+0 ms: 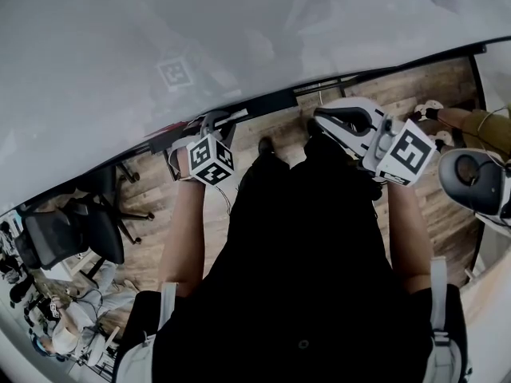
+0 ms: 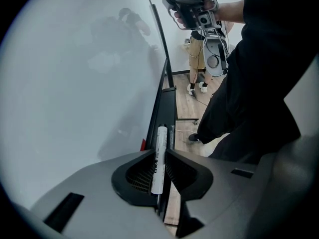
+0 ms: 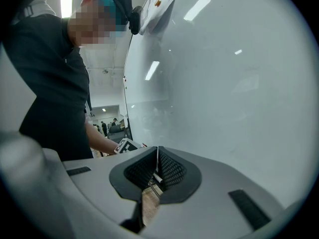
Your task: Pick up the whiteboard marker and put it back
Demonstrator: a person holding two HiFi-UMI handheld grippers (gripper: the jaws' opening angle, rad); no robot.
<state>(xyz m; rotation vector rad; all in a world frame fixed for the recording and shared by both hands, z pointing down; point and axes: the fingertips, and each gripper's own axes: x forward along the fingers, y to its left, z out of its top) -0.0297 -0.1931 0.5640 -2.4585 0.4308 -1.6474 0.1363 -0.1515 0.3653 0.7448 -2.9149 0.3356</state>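
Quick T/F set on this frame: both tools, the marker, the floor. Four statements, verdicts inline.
1. The left tool is shut on the whiteboard marker. True.
2. The right tool also grips a marker. False: its jaws are together with nothing between them.
3. The marker's barrel is white. True.
4. The floor is grey carpet. False: it is wood planks.
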